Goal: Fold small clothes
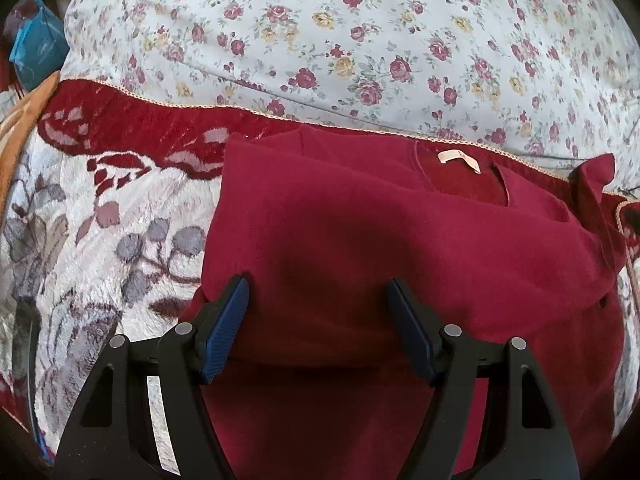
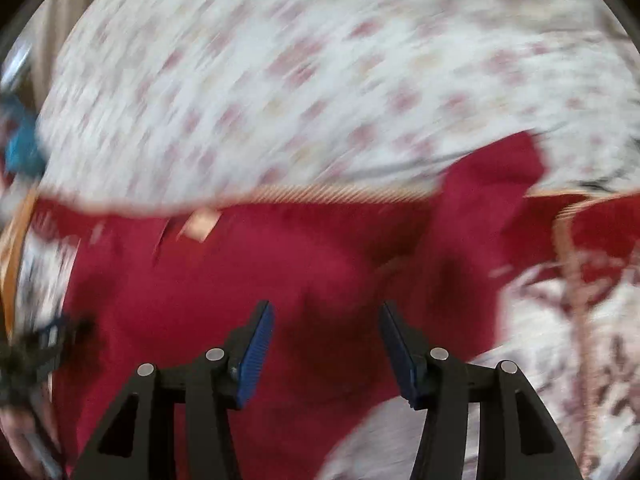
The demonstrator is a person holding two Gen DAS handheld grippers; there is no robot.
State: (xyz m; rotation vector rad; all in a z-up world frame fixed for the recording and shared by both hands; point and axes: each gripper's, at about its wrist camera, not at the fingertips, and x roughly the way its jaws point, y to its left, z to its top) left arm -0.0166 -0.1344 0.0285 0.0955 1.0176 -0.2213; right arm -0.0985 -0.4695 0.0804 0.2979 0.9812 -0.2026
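Observation:
A dark red shirt point(image 1: 360, 232) lies on a plush blanket, its neck with a pale label point(image 1: 458, 160) at the far side. Its left part is folded over the body. A sleeve point(image 1: 596, 168) sticks out at the far right. My left gripper point(image 1: 318, 284) is open above the shirt's near left part, holding nothing. In the blurred right wrist view the shirt point(image 2: 248, 288) fills the middle, with its label point(image 2: 198, 226) at the far left and the sleeve point(image 2: 492, 184) at the far right. My right gripper point(image 2: 326, 308) is open over the shirt, empty.
The shirt rests on a white and red flowered plush blanket point(image 1: 104, 216). Beyond it lies a pale floral sheet point(image 1: 360, 40). A blue bag point(image 1: 38, 50) sits at the far left edge. The left gripper shows as a dark blur at the left of the right wrist view point(image 2: 44, 344).

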